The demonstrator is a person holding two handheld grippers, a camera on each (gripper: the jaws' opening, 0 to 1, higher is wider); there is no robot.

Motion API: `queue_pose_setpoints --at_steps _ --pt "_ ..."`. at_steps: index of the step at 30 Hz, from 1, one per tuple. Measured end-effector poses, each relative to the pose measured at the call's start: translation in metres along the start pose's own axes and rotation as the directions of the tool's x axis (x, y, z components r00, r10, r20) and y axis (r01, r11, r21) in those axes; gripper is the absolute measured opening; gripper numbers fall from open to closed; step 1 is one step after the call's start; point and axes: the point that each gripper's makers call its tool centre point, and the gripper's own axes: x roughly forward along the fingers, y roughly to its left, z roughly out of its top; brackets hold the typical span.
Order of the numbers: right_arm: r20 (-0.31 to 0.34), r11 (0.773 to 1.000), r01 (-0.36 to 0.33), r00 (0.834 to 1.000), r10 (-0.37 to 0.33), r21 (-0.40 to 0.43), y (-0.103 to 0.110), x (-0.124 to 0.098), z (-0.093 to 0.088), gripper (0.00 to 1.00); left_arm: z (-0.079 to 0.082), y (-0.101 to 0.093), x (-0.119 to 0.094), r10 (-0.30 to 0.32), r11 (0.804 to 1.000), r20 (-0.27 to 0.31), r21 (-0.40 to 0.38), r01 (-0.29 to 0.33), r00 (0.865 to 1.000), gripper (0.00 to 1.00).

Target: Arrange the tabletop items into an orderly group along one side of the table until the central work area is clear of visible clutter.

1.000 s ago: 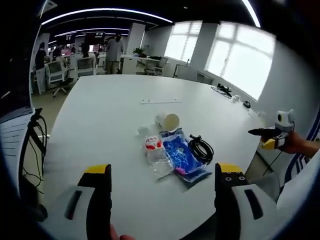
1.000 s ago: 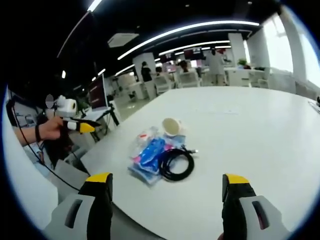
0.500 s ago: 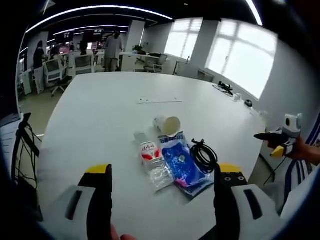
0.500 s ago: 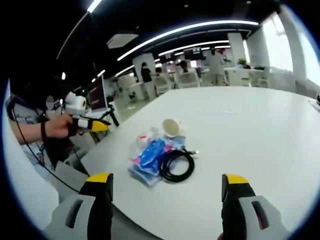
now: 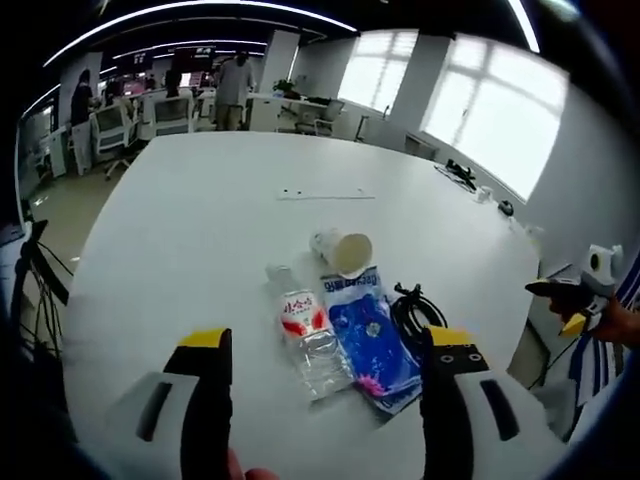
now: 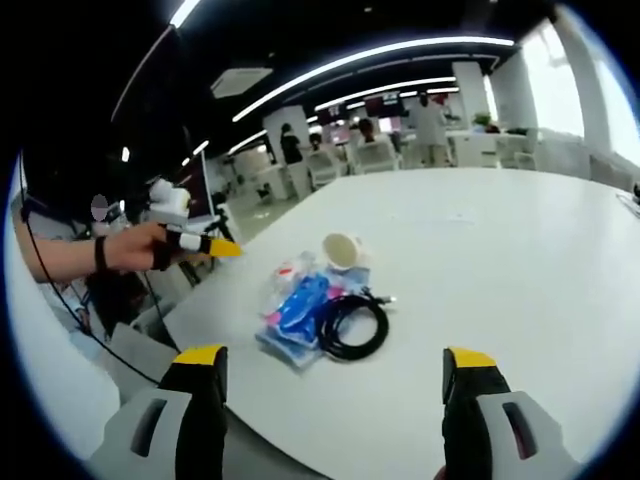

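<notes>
— Clutter where?
— Bottle [image 5: 305, 330], blue packet [image 5: 368, 335], cable coil [image 6: 350, 324], tipped cup [image 5: 343, 248]: bunched near table [image 5: 200, 220] edge.
— Claws?
— Left claw [image 5: 325, 400], right claw [image 6: 335, 410]: spread wide, gripping nothing.

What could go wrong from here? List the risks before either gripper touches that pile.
1. The paper cup lies on its side and could roll off if nudged.
2. The black cable coil lies against the blue packet, so dragging one may pull the other.
3. The clear water bottle also lies flat; open jaws might squeeze it sideways and push it away.
</notes>
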Motion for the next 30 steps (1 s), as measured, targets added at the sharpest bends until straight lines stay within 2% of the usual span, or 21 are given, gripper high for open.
queue_pose_setpoints --at_steps 2,7,20,26,30 --pt "0.000 1.000 -0.001 1.000 0.001 0.004 0.001 0.000 0.001 0.91 -0.001 -0.003 0.002 0.011 1.000 -0.011 -0.006 -0.011 1.000 0.76" --pt "-0.003 1.000 -0.001 1.000 0.001 0.005 0.003 -0.001 0.001 0.90 -0.004 0.008 0.018 0.030 0.999 -0.032 -0.038 -0.031 0.999 0.72" --pt "-0.017 1.000 -0.008 1.000 0.009 0.014 0.004 0.001 0.001 0.90 -0.018 0.010 0.046 0.068 0.989 -0.106 -0.122 -0.081 0.992 0.66" --pt "-0.025 1.000 -0.017 1.000 0.018 0.010 0.000 0.005 0.000 0.90 -0.023 0.017 0.061 0.089 0.980 -0.155 -0.161 -0.114 0.984 0.64" --pt "-0.027 1.000 -0.022 0.999 0.023 0.013 -0.001 0.008 0.000 0.90 -0.024 0.012 0.061 0.110 0.977 -0.192 -0.161 -0.141 0.975 0.63"
